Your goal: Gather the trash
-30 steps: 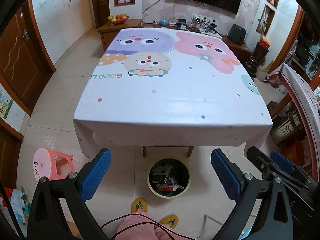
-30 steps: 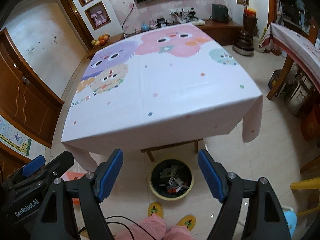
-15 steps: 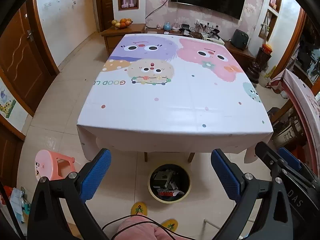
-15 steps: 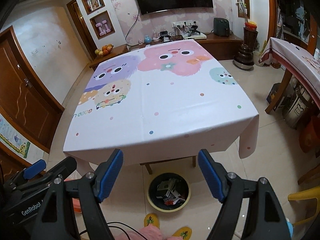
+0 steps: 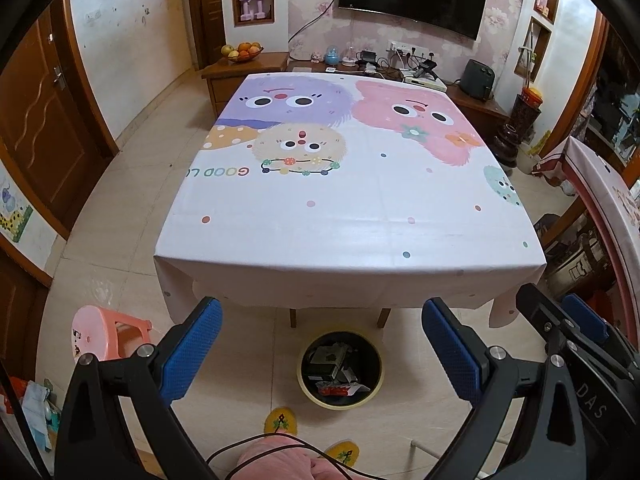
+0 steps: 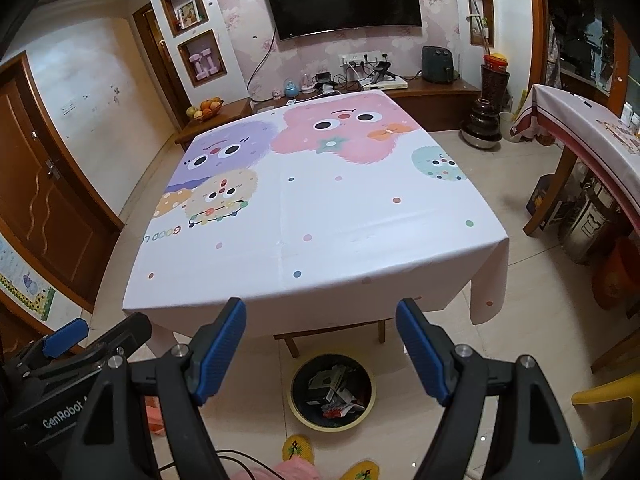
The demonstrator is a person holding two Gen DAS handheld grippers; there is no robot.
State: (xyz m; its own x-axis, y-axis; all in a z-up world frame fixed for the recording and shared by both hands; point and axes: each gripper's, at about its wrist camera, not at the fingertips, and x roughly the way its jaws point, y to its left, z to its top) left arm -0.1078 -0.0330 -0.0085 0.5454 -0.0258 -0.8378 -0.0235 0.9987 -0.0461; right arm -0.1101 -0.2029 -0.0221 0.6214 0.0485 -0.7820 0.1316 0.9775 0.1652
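A round black trash bin with a yellow rim (image 5: 340, 369) stands on the floor under the near edge of the table, with wrappers and card scraps inside. It also shows in the right wrist view (image 6: 332, 391). My left gripper (image 5: 322, 332) is open and empty, held high above the bin in front of the table. My right gripper (image 6: 321, 326) is open and empty, beside the left one. The table (image 5: 352, 236) wears a white cartoon cloth with nothing on it.
A pink stool (image 5: 106, 330) stands at the left of the table. A second table (image 6: 592, 136) and a steel pot (image 6: 586, 224) are at the right, with a yellow chair (image 6: 608, 404) near. A sideboard (image 5: 248, 66) with fruit lines the far wall. My feet in yellow slippers (image 5: 282, 420) are below.
Both grippers have risen and tilted up; the table and bin sit lower and farther in view, and more of the far wall and television shows. Both stay open.
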